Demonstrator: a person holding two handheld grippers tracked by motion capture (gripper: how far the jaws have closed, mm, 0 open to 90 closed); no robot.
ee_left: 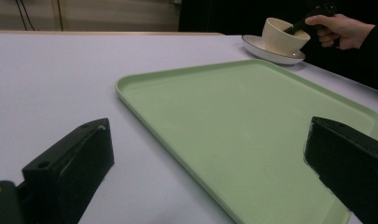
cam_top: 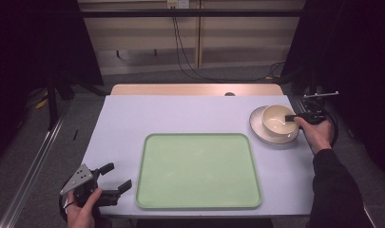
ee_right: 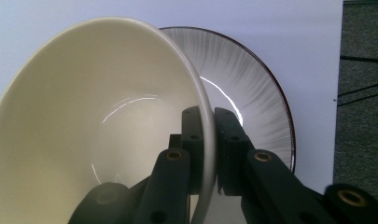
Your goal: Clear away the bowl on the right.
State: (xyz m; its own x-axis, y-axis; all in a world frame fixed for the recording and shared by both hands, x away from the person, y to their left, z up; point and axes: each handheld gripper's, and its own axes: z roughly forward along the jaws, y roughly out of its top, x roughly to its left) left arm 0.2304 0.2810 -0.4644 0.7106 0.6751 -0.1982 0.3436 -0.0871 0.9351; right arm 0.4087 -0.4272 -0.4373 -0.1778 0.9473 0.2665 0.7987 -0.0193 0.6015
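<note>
Nearby, green tray (cam_top: pixel 198 171) mid-table, right gripper (cam_top: pixel 292 118) pinching cream bowl (cam_top: pixel 277 118) rim on plate (cam_top: pixel 257 127) at 2 o'clock, left gripper (cam_top: pixel 115 176) agape, empty, at 8 o'clock.

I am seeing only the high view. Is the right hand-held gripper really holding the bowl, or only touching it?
Observer: Holding. In the right gripper view the right hand-held gripper is shut on the wall of the cream bowl, one jaw inside and one outside.
Operator: Is the bowl flat on the plate?
Observer: No. The left gripper view shows it tilted on the plate.
Operator: And the plate, is it plain?
Observer: The right gripper view shows fine grey streaks and a dark rim on it.
Operator: Is the left hand-held gripper open?
Observer: Yes, the left hand-held gripper has its jaws wide apart, facing the green tray.
</note>
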